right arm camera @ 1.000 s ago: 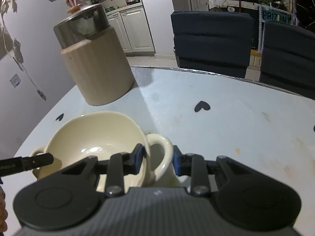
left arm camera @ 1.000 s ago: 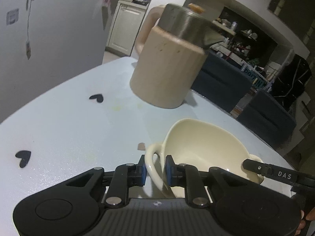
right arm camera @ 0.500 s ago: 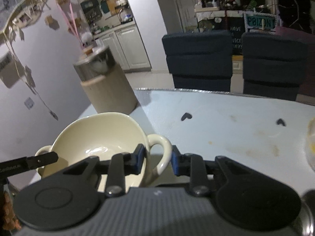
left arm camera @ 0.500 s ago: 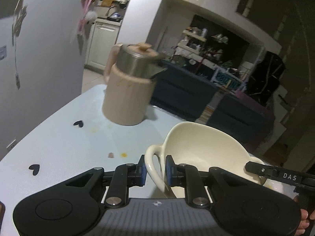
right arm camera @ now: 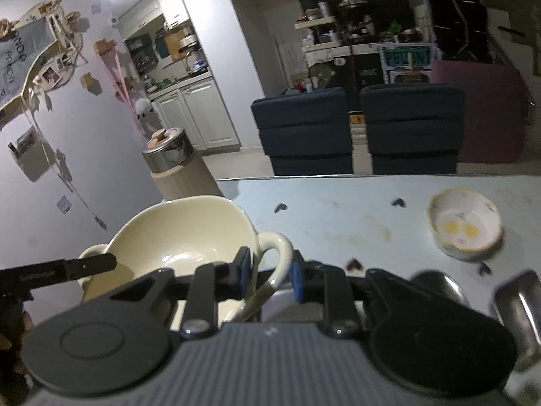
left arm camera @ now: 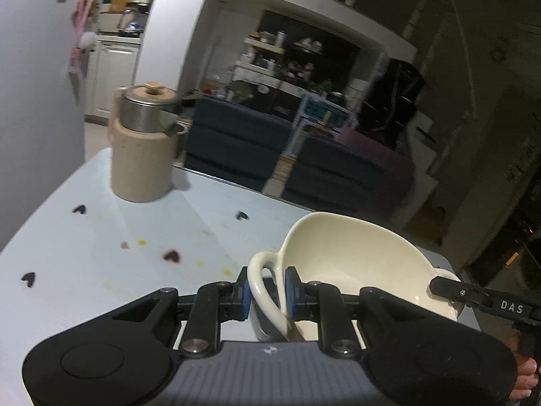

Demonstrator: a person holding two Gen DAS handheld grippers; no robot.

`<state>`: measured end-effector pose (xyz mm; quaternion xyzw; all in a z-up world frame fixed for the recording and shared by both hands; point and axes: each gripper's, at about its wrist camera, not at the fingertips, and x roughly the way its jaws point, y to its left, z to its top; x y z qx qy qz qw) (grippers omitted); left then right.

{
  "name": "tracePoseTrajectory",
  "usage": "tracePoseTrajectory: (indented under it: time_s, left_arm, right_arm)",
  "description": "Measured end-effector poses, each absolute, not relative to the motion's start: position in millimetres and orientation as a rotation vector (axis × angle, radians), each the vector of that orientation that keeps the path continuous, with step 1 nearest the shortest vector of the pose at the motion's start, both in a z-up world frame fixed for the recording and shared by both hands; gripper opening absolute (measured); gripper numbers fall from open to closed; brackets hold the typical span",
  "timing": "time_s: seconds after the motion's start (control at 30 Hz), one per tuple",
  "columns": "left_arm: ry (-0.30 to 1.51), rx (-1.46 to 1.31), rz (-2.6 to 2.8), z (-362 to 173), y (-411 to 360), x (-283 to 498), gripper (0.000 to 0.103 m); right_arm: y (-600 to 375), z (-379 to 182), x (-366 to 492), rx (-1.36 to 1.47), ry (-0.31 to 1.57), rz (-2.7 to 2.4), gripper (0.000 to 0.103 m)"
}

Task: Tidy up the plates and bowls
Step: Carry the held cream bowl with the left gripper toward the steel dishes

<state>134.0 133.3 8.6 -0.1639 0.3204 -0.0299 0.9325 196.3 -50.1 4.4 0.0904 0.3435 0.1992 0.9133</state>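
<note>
Above the table (left arm camera: 84, 253), I am carrying a cream two-handled bowl (left arm camera: 351, 257): stiff, glazed, breakable; left gripper (left arm camera: 267, 291) clamping one handle, right gripper (right arm camera: 268, 275), jaws just closing, around the other.

A pale blue table (right arm camera: 355, 209) carries everything. Far ahead-left stands a beige jug (left arm camera: 142, 155); ahead-right, a small bowl (right arm camera: 465, 228).

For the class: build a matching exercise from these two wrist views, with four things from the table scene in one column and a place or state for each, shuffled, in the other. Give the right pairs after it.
Column 1
1. cream two-handled bowl
2. beige jug
3. small white bowl
4. metal containers

Column 2
A. stands at the table's far corner, lidded
B. holds two yellow blobs
C. held by both handles, one gripper on each
D. at the near right edge of the right wrist view

Pairs: 1-C, 2-A, 3-B, 4-D
</note>
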Motion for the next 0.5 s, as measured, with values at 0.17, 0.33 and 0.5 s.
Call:
tracePoseTrajectory:
  time_s: [0.17,0.33,0.5]
  left_arm:
    - [0.663,-0.316,-0.118,-9.0,118.3,119.0,0.022]
    - [0.730,-0.319,-0.140,-34.1,111.0,119.9,0.022]
    - [0.758,-0.318,-0.160,-45.8,111.2,125.3,0.022]
  right_arm:
    - [-72.0,-4.6,167.2,0.216,0.718,0.380,0.028]
    - [-85.6,-26.7,149.8,0.256,0.757,0.361,0.027]
    - [-87.4,-42.3,142.1,0.261,0.813,0.344,0.027]
